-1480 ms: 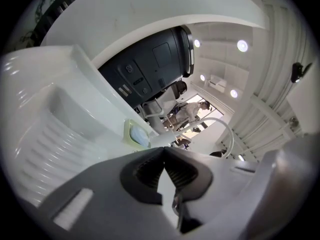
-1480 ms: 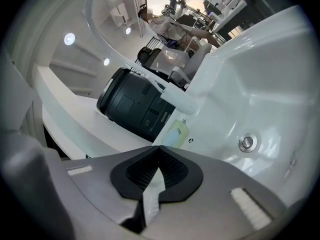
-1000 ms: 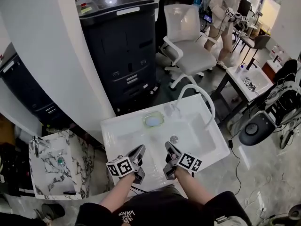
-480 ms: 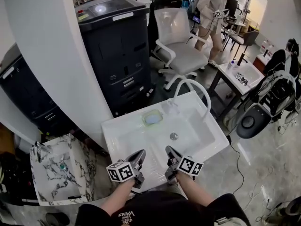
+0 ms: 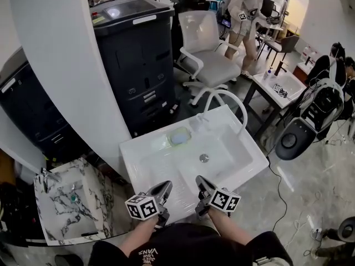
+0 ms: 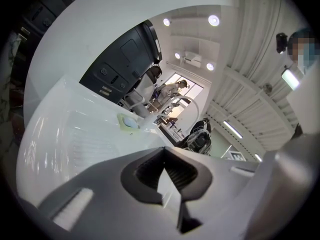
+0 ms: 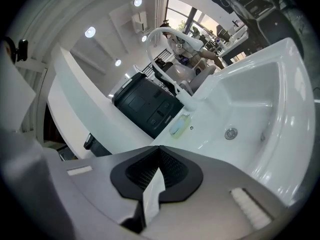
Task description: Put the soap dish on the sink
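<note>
Sitting on the back rim of the sink (image 5: 137,155), the soap dish (image 5: 180,137) is well apart from both grippers. The left gripper (image 5: 165,187) and right gripper (image 5: 200,180) hover at the near edge, each pressed together and empty.

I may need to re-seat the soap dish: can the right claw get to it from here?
Probably yes: only the sink's open basin lies between the right claw and the soap dish on its back rim; the faucet arches clear. The claw is shut.

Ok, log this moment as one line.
soap dish: on far rim of sink | left gripper: shut, empty | right gripper: shut, empty | both: over sink's near edge, apart from dish
</note>
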The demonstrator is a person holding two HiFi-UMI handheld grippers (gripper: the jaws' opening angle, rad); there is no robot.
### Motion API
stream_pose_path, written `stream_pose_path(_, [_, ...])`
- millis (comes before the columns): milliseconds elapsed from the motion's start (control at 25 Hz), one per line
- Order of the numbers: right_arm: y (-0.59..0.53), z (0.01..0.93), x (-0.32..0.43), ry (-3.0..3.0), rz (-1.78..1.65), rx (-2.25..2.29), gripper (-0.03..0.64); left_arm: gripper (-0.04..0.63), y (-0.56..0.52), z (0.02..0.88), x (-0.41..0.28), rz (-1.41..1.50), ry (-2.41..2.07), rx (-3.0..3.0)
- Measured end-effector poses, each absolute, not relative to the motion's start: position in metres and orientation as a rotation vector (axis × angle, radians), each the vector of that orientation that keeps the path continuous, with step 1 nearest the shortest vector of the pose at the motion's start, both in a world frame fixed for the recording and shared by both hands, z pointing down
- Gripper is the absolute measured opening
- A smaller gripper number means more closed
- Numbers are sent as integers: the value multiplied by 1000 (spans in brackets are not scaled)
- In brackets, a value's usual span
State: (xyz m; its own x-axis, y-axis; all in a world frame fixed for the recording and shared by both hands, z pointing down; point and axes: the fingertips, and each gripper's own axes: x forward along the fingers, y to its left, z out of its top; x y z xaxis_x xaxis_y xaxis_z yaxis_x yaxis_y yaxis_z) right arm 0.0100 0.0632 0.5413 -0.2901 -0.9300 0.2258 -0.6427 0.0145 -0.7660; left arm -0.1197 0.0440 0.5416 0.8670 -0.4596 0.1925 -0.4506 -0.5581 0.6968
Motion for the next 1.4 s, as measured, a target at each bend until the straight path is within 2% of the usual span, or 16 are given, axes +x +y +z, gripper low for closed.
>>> stream_pose_path(1400, [108,544,8,2033,-1073,-1831,2,52,66,545,-154,102,-669,2360])
